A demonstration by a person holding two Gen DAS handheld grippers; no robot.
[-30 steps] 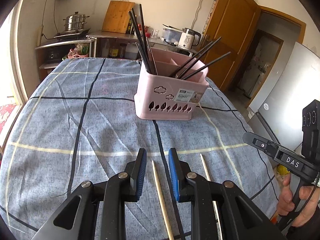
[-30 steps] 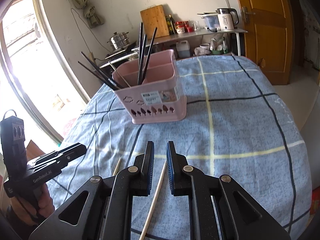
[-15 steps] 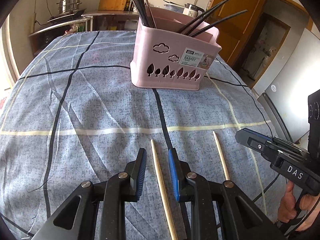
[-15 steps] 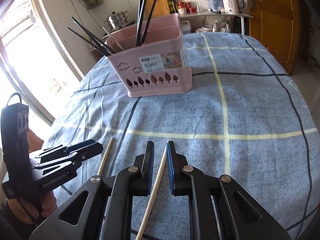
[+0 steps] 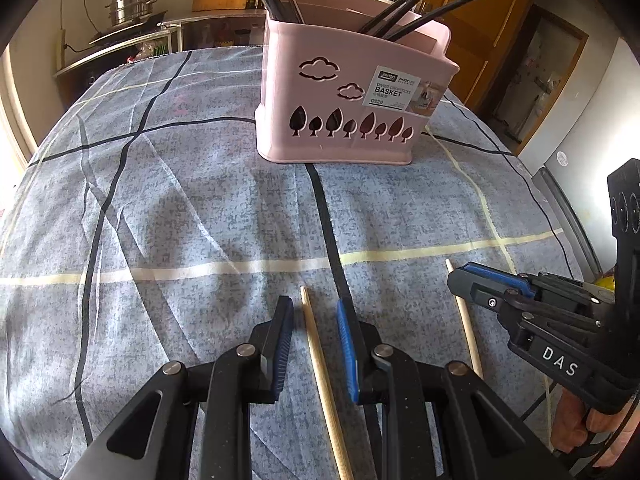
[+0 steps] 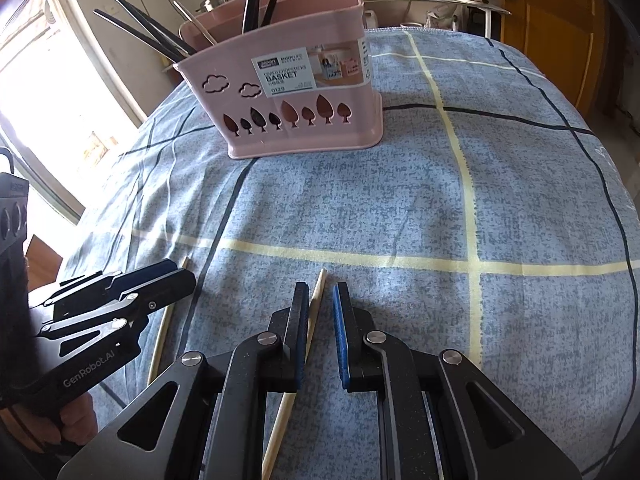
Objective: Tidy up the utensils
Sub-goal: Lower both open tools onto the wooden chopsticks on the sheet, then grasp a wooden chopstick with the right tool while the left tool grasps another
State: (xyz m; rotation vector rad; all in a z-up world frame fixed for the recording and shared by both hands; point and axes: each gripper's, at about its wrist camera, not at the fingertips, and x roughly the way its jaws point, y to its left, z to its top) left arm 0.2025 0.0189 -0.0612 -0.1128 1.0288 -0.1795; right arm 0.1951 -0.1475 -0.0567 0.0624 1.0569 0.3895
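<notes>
Two pale wooden chopsticks lay on the blue checked tablecloth (image 5: 192, 216), near of the pink plastic chopstick basket (image 5: 352, 112). The left gripper (image 5: 314, 344) straddled the left chopstick (image 5: 320, 364), jaws parted, nothing clamped; the right gripper (image 6: 320, 332) likewise straddled the right chopstick (image 6: 310, 316), unclamped though its left pad seemed almost touching. Each stick would best be centred before closing. Open cloth lay ahead; the table's near edge was not shown.
</notes>
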